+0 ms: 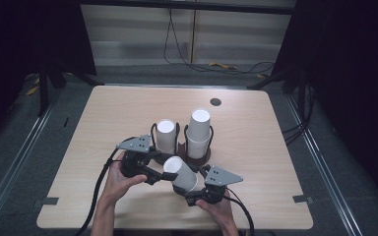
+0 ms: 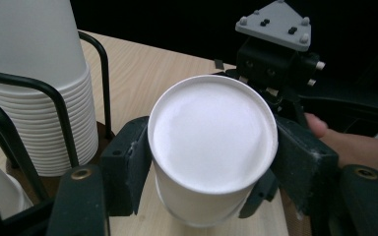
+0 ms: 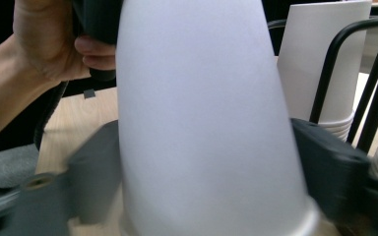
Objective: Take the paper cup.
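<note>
Pale wood-grain tabletop (image 1: 256, 128) on grey carpet, dark surroundings. Left gripper (image 1: 161, 175) and right gripper (image 1: 191, 192) both clamp the tilted white paper cup (image 1: 182, 174).

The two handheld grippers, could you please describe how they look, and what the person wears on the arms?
Both the left gripper and the right gripper are black, each topped by a grey three-cornered plate with small studs, with blocky dark jaws and a black cable trailing towards the person. The forearms are bare, with no sleeves or gloves visible.

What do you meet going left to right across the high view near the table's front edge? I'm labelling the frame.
Left hand → left gripper → paper cup → right gripper.
</note>
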The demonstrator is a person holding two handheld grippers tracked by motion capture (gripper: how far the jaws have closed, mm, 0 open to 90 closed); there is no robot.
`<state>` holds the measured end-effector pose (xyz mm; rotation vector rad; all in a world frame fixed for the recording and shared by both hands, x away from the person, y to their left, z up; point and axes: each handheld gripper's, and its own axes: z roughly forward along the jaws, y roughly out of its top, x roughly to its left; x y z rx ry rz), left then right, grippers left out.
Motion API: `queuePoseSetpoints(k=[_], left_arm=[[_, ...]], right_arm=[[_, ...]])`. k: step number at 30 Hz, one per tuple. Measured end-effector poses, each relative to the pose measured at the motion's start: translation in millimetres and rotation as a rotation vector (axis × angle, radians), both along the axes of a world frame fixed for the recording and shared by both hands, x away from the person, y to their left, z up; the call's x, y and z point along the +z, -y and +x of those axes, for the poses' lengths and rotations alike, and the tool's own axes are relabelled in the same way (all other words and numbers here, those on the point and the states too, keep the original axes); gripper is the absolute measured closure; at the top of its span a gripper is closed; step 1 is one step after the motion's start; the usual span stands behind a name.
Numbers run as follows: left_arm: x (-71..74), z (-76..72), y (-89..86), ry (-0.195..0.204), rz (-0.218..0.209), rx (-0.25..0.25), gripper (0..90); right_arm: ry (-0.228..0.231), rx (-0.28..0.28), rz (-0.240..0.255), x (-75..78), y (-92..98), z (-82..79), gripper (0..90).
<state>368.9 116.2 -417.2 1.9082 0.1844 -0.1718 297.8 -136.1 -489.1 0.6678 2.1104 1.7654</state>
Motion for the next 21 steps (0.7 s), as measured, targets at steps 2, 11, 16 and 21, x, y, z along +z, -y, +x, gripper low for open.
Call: queuePoseSetpoints(k=[2, 11, 16, 21], left_arm=[[-0.4, 0.0, -0.8, -0.004, -0.003, 0.001, 35.2], [-4.4, -1.4, -1.8, 0.010, -0.012, 0.017, 34.6], [-7.5, -2.3, 2.2, 0.005, 0.003, 0.021, 24.4], [-10.5, -1.8, 2.8, -0.005, -0.003, 0.025, 18.6]], right_arm=[[0.007, 0.005, -0.002, 0.2, -0.8, -0.5, 22.9], [-0.003, 0.005, -0.032, 0.7, 0.0, -0.6, 25.4], [-0.011, 0.012, -0.027, 2.9, 1.7, -1.3, 25.6], [-0.033, 0.021, -0.049, 4.3, 4.3, -1.6, 25.9]])
